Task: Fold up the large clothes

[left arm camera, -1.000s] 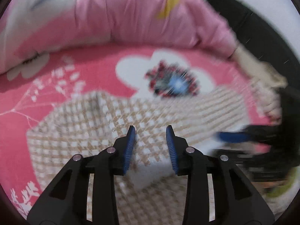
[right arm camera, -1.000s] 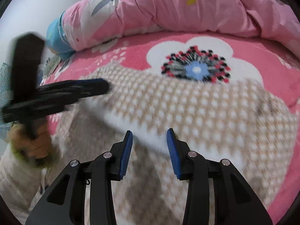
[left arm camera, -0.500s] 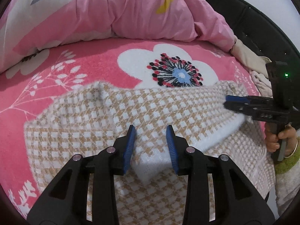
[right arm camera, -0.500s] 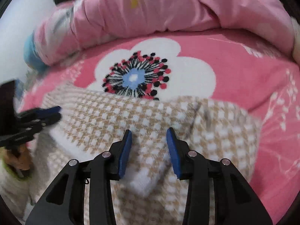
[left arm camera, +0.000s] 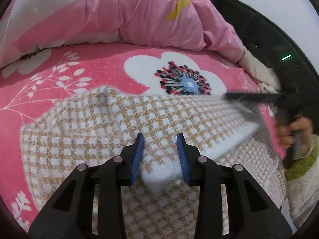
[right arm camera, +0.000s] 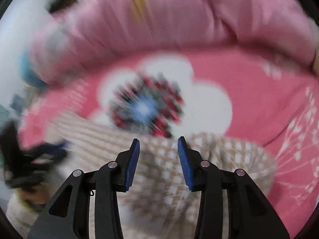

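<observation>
A beige and white checked garment (left arm camera: 99, 131) lies folded on a pink flowered blanket (left arm camera: 95, 67). My left gripper (left arm camera: 160, 139) is open just above it, with the white folded edge (left arm camera: 163, 171) between the fingers. The right gripper shows at the right of this view (left arm camera: 249, 97), blurred, over the garment's right edge. In the right wrist view, which is blurred by motion, my right gripper (right arm camera: 158, 141) is open and empty above the garment (right arm camera: 219, 159). The left gripper (right arm camera: 45, 153) shows blurred at the left.
A bunched pink quilt (left arm camera: 149, 16) lies along the back of the bed. A dark headboard or sofa (left arm camera: 279, 45) with a green light stands at the right. A big white flower with a blue centre (left arm camera: 187, 81) marks the blanket behind the garment.
The right gripper has swung fast toward the garment's right side, blurring its view. The left gripper has stayed over the folded white edge. Both stay open.
</observation>
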`<state>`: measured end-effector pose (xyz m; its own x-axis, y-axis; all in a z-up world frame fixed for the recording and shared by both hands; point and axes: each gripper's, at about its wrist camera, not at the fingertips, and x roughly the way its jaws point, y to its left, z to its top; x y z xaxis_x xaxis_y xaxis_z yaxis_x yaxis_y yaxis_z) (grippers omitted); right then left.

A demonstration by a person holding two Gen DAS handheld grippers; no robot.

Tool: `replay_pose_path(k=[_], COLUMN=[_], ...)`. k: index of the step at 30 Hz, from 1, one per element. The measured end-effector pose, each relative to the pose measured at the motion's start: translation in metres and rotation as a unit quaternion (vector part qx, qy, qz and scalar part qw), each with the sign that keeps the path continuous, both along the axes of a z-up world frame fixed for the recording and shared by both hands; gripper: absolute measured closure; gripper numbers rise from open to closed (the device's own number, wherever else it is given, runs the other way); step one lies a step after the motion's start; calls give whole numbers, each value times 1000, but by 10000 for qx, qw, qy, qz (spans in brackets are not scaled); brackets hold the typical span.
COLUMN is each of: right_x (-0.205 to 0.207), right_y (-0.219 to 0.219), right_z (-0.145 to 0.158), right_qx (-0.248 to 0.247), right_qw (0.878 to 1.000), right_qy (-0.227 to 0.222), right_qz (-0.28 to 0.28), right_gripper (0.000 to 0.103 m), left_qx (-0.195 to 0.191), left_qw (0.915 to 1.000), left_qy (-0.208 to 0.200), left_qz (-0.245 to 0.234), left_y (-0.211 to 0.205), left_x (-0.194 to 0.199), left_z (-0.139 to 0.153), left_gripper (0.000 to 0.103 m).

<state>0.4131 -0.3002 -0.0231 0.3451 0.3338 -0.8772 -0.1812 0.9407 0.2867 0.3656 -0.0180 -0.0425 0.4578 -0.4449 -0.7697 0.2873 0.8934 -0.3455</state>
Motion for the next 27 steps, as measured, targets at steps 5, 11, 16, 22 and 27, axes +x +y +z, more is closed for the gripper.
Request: replay_pose_path(k=[5,11,16,22,27], right_x=[-23,-40,-37,-44,-63], right_y=[22,80,72,84,80], right_z=[46,14,4,1,13], right_qx=[-21,-117,214,-25,-180], right_qw=[9990,9936,9961,9959,9931], right_qy=[-337,-162,-265,-432,-571], right_qz=[293,1109,810,799,1005], right_gripper=[65,64,64,64,64], left_qx=[-211,-524,-622,-527,659], left_qw=[9998,9986,9964,9967,9974], left_qy=[-17,-38,25,380,181], left_qz=[-54,113,574,492,207], left_y=[9,18,28,-8,-33], left_x=[-1,-4,11,54,42], left_z=[-1,0,24,28,-2], left_gripper=[70,70,70,69,69])
